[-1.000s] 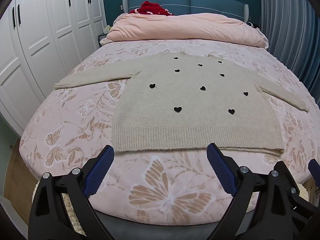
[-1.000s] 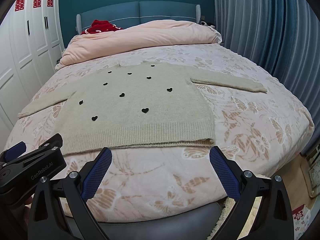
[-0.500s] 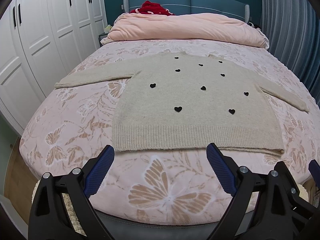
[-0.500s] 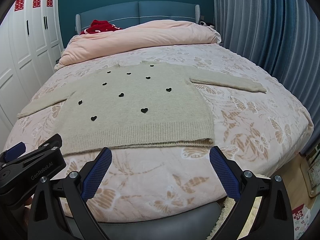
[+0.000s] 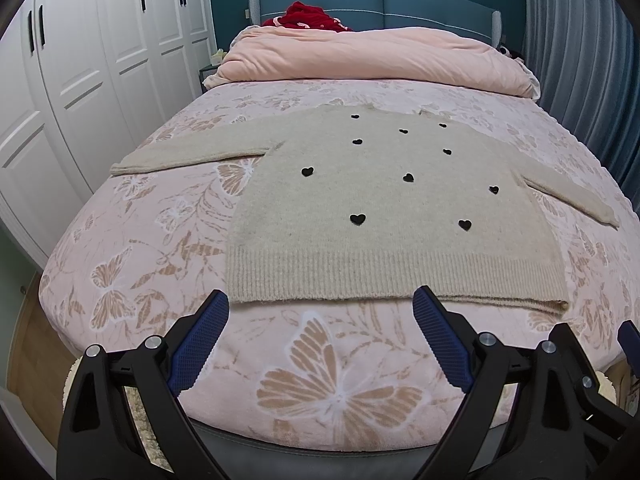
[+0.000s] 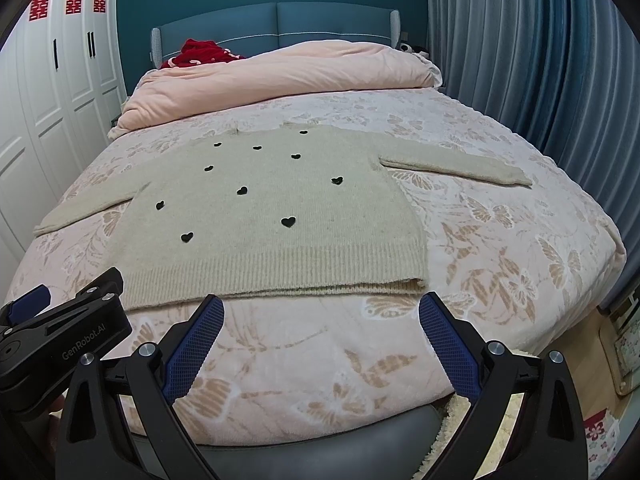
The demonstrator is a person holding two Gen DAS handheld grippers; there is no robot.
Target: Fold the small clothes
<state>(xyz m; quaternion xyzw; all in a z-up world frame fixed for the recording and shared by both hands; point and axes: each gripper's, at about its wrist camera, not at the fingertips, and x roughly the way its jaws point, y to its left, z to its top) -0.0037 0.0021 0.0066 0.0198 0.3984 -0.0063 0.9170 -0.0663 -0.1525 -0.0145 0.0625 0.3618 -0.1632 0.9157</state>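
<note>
A beige knit sweater with small black hearts lies flat on the bed, sleeves spread out to both sides, ribbed hem toward me. It also shows in the right wrist view. My left gripper is open and empty, hovering just short of the hem's left half. My right gripper is open and empty, just short of the hem near its right corner. The left gripper's body shows at the lower left of the right wrist view.
The bed has a pink butterfly-print cover. A rolled pink duvet and a red item lie by the blue headboard. White wardrobes stand to the left, a blue curtain to the right.
</note>
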